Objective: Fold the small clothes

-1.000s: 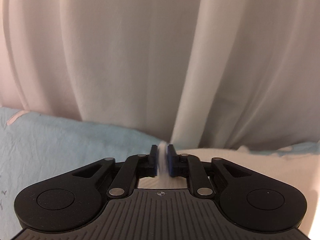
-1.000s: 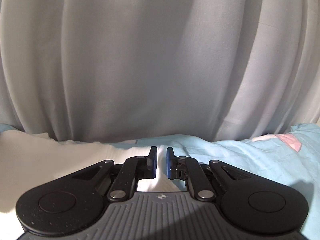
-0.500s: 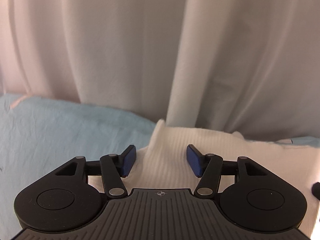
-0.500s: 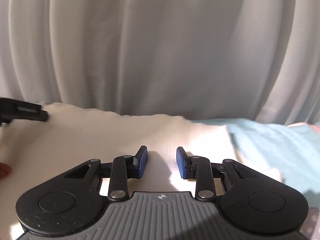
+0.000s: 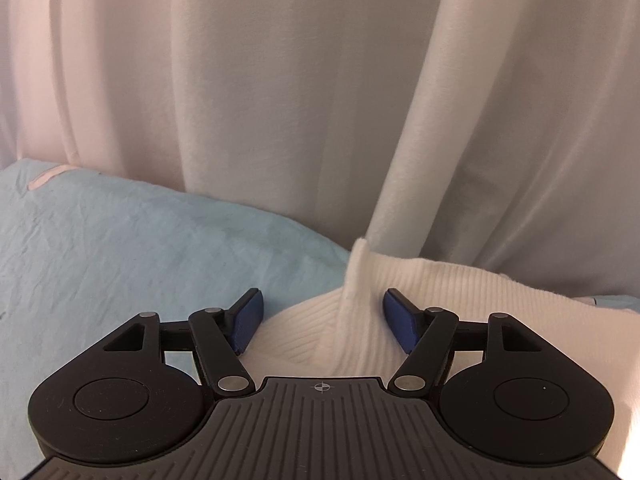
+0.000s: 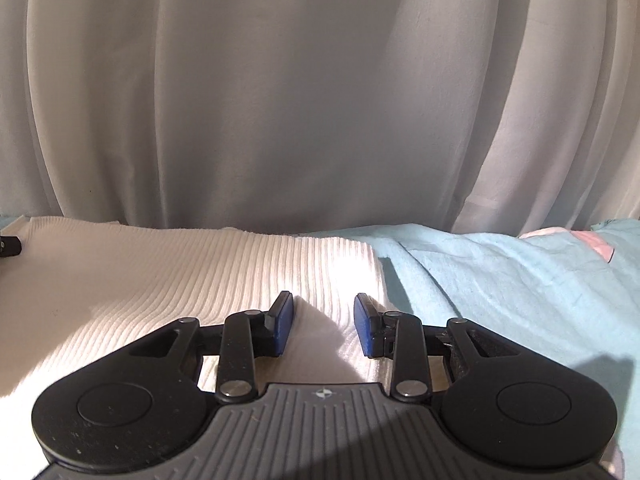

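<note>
A white ribbed garment lies on a light blue sheet. In the left wrist view a pinched ridge of it stands up between the fingers. My left gripper is open over the garment's left corner, holding nothing. In the right wrist view the garment lies flat, its right edge just beyond the fingers. My right gripper is open above it, holding nothing. The tip of the left gripper shows at the far left edge.
A white curtain hangs close behind the bed, also in the right wrist view. The blue sheet spreads to the right, with a pink patch at the far right.
Both grippers have opened and let go of the garment. It now lies flat on the sheet, and both grippers have drawn back a little.
</note>
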Action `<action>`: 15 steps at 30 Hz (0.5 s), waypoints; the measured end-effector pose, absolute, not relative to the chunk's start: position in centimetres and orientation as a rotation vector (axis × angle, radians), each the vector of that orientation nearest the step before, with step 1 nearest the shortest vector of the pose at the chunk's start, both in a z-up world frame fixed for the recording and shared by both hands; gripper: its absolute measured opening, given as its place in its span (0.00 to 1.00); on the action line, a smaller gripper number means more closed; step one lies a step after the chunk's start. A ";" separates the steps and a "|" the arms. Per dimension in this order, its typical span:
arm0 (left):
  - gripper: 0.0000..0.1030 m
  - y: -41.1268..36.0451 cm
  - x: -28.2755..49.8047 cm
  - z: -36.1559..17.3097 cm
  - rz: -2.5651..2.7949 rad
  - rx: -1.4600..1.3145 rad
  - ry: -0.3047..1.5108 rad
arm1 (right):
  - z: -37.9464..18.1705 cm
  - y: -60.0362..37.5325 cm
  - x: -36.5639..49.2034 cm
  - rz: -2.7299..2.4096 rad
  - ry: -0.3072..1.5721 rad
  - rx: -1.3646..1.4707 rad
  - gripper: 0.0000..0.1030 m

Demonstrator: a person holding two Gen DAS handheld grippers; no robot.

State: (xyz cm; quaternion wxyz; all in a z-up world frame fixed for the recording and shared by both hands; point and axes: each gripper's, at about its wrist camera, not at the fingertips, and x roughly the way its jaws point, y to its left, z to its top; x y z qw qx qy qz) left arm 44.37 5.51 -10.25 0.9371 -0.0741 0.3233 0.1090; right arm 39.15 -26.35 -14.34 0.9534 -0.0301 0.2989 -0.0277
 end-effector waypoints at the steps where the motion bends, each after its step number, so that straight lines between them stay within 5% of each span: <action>1: 0.71 5.7 43.8 -10.0 0.224 -0.142 0.657 | -14.0 -25.9 38.5 -0.088 0.600 -0.094 0.30; 15: 0.68 10.1 29.8 -8.7 0.077 -0.335 0.759 | -13.4 -30.4 21.6 0.032 0.731 0.313 0.35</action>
